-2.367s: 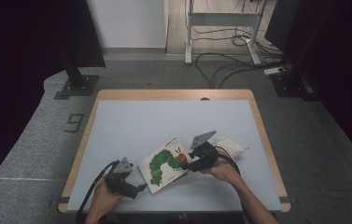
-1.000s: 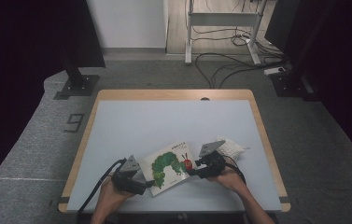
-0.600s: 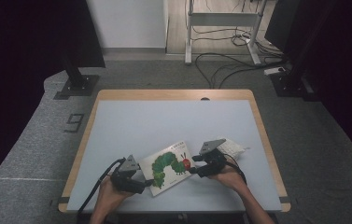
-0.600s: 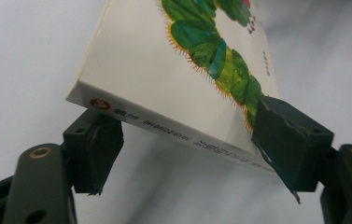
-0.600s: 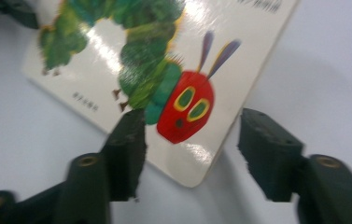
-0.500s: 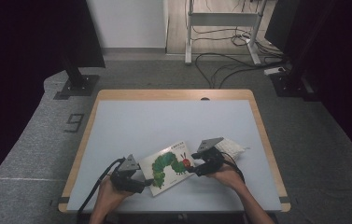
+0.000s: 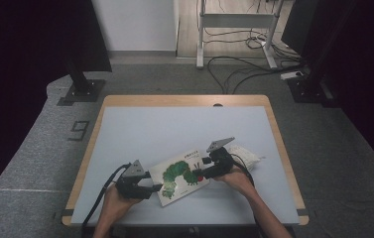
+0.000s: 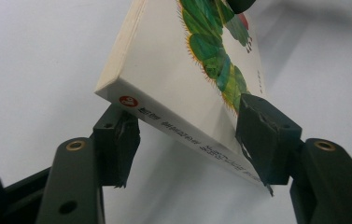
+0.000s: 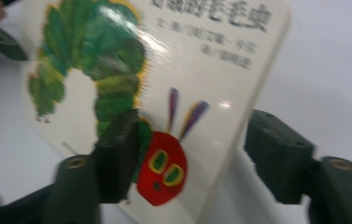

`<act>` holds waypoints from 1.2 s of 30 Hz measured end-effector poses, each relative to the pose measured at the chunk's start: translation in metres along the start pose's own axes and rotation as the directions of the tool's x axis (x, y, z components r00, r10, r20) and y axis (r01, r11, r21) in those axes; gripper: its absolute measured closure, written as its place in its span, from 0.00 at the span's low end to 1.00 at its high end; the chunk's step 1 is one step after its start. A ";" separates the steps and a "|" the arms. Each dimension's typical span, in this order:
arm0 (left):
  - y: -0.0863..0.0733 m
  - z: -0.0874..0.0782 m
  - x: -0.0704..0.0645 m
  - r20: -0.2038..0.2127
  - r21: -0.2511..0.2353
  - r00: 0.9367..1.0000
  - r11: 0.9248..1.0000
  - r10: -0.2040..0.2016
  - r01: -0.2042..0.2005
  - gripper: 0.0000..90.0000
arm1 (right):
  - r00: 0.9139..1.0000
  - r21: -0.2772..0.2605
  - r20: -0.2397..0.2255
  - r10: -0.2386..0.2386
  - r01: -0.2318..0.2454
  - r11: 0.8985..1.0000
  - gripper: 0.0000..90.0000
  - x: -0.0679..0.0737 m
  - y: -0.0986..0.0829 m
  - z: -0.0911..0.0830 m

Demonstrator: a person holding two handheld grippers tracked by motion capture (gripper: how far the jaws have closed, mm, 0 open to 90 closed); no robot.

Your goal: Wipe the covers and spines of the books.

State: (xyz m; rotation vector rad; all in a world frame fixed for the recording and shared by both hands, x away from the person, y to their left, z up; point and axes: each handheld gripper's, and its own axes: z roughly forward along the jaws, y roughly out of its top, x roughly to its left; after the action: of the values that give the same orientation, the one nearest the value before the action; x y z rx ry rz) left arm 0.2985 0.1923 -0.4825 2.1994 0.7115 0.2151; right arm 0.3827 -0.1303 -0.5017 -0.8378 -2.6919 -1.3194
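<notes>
Grey desk [image 7: 140, 134] is carrying the caterpillar book [image 7: 180, 176] near its front edge, tilted up. Left tongs [image 7: 151, 188] are straddling its spine corner, right tongs [image 7: 203, 173] its other edge, both parted and clamping nothing. It's looking like the glossy book could slip flat if either one is closing off-centre.

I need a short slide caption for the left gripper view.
Left tool straddling the spine edge of a caterpillar book, raised above the table.

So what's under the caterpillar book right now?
One of the left gripper's fingers sits beneath the raised spine edge of the book, above the table. Beneath the rest is covered.
</notes>
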 end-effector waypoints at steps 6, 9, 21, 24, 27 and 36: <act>0.006 -0.004 0.002 0.011 0.003 1.000 1.000 0.011 -0.011 0.50 | 1.000 -0.006 0.016 -0.022 0.022 1.000 0.46 0.006 0.003 -0.004; 0.009 -0.005 0.003 0.013 0.001 1.000 1.000 0.016 -0.016 0.53 | 0.999 -0.015 0.023 -0.027 0.027 1.000 0.49 0.006 0.004 -0.008; 0.021 -0.016 0.005 0.009 -0.020 1.000 1.000 0.014 -0.014 0.68 | 0.999 -0.066 0.044 -0.029 0.032 0.997 0.57 0.010 0.007 -0.020; 0.023 -0.019 0.004 -0.002 -0.026 1.000 0.999 0.021 -0.021 0.73 | 0.997 -0.073 0.061 -0.041 0.045 0.996 0.59 0.013 0.009 -0.022; 0.026 -0.021 0.004 -0.027 -0.021 0.999 0.999 0.035 -0.036 0.76 | 0.995 -0.075 0.079 -0.061 0.067 0.995 0.60 0.015 0.012 -0.023; 0.036 -0.023 0.009 -0.077 -0.017 0.995 0.998 0.065 -0.067 0.76 | 0.988 -0.096 0.130 -0.079 0.092 0.991 0.60 0.017 0.017 -0.023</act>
State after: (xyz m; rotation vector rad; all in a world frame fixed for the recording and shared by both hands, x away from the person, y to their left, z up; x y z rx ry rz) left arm 0.3121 0.1933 -0.4413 2.2078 0.6763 0.3399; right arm 0.3716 -0.1308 -0.4704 -0.8507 -2.8070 -1.4815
